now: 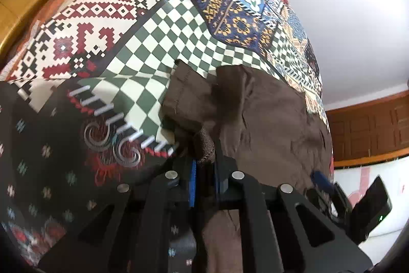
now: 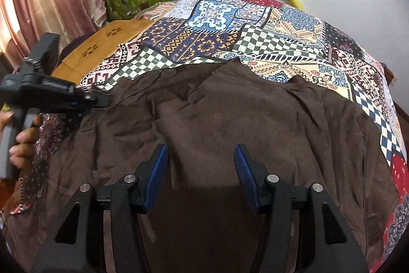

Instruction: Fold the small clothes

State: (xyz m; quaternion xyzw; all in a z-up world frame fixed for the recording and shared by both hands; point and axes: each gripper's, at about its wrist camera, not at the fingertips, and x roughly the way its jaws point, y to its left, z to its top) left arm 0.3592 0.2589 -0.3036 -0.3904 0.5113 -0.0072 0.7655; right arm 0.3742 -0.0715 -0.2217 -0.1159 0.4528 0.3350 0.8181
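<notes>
Pinching brown garment (image 1: pixel 268 114) edge, left tool (image 1: pixel 204 170); right tool (image 2: pixel 200 175) spread above it.

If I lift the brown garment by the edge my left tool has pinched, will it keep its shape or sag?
Probably sag: the brown garment lies in soft wrinkles over the patchwork bedspread, and it bunches where the left tool pinches it. It looks thin and light, so it should drag easily. The right tool hangs open above it and could support the far side.
</notes>
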